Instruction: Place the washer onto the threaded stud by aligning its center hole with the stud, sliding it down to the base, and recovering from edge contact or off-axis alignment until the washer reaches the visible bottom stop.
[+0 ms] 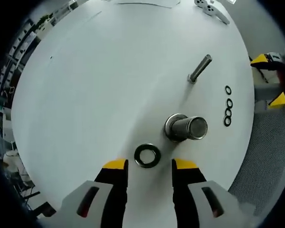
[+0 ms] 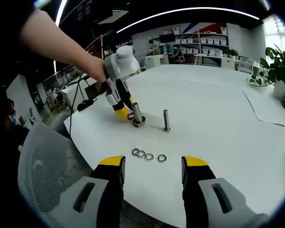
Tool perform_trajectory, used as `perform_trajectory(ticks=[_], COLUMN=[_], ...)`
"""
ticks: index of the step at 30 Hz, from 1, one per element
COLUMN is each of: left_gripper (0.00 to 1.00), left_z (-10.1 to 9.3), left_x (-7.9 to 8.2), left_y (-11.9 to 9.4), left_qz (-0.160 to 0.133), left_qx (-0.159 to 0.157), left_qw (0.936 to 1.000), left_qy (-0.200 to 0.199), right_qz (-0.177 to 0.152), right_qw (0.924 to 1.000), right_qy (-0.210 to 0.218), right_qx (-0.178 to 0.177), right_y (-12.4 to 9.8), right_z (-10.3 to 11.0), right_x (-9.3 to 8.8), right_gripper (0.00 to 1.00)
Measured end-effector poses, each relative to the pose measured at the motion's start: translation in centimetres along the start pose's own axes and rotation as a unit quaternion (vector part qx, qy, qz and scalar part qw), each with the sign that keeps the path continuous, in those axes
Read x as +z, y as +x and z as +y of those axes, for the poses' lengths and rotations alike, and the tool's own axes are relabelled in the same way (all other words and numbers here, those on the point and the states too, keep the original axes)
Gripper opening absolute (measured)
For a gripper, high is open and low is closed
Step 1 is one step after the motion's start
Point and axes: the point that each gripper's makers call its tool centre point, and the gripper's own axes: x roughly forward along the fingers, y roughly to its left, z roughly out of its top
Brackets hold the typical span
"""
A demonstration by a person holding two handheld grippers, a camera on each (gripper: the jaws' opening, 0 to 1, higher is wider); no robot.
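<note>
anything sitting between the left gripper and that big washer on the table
Nothing visible does. The large washer lies flat on the white table, just ahead of the open left gripper and roughly centred between its jaws. The thick stud stands beside it, off that path.

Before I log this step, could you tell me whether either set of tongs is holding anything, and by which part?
Nothing is held. The left tongs stand open over the big washer, which lies flat on the table. The right tongs are open and empty.
</note>
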Motion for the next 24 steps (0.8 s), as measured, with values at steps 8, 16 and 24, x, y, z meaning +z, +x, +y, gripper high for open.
perform_trajectory(ticks=[8,16,24], left_gripper=[0.35,0.35,0.34], left_z=[0.01,0.03,0.13], left_x=[0.09,0.39,0.32], left_y=[0.33,0.54,0.7], left_qz=[-0.003,-0.005,0.001], left_qx=[-0.009,-0.002,0.005], left_qw=[0.9999,1.0,0.9995], left_qy=[-0.012,0.001,0.03], right_qz=[0.001,0.0,-0.003], right_qw=[1.0,1.0,1.0], right_qy=[0.001,0.002,0.005], right_qx=[0.0,0.0,0.001], right_y=[0.02,0.03,0.03], right_z=[0.02,0.02,0.02], right_x=[-0.01,0.03,0.11], right_gripper=[0.5,0.5,0.5])
